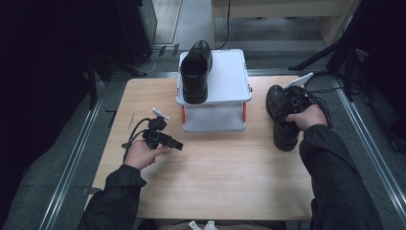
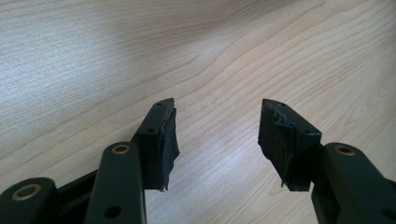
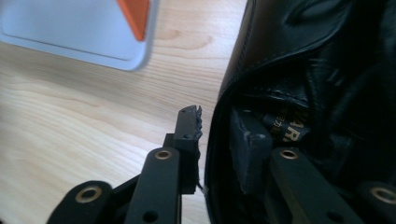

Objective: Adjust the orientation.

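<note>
One black leather shoe point(image 1: 196, 72) lies on the top shelf of a grey two-level rack point(image 1: 227, 76) at the back of the table. A second black shoe point(image 1: 282, 124) rests on the wooden table to the right of the rack. My right gripper point(image 1: 294, 103) sits at this shoe's opening. In the right gripper view, the right gripper point(image 3: 217, 135) has one jaw inside the shoe point(image 3: 317, 60) and one outside, closed on its side wall. My left gripper point(image 1: 174, 143) hovers low at the left, and the left gripper point(image 2: 217, 126) is open with bare wood between its jaws.
The rack's corner point(image 3: 70, 28) with an orange post point(image 3: 135, 14) lies just left of the right-hand shoe. The wooden table point(image 1: 215, 177) stretches between both hands. Dark stands and cables surround the table on the floor.
</note>
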